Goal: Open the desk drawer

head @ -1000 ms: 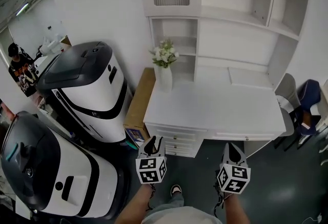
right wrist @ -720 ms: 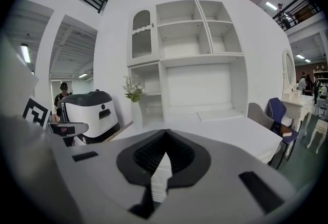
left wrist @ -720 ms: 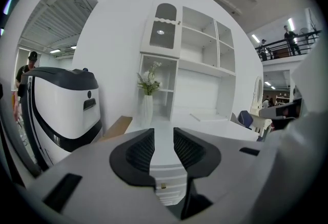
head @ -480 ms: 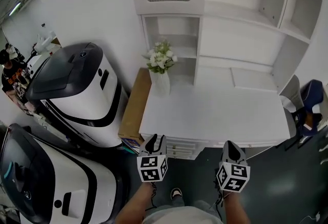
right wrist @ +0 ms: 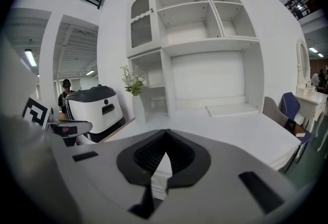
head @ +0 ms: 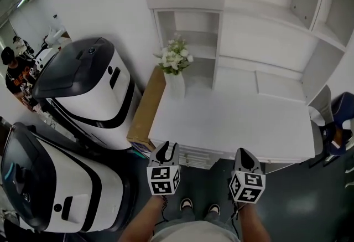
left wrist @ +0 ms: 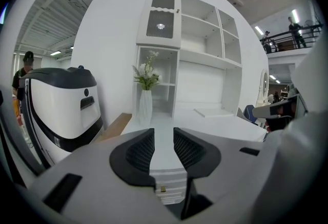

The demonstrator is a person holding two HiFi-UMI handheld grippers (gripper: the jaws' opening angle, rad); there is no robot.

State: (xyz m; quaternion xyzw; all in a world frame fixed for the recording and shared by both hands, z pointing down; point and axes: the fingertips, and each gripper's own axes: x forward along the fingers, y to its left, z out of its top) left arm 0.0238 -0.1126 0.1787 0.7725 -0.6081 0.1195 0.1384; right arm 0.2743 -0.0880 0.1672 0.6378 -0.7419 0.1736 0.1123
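The person is standing closer to the desk (head: 238, 119) than a second ago, so both grippers are now hanging right at its front edge instead of short of it. The drawer stack (head: 194, 159) under the front left corner is showing less of its fronts, all still sitting shut. The left gripper (head: 165, 150) is holding its jaws spread with nothing between them, just before that corner, while the right gripper (head: 246, 156) is keeping its jaws pressed together at the tips, empty, further right along the same edge; the vase of flowers (head: 176, 81) is standing as before at the back left corner.
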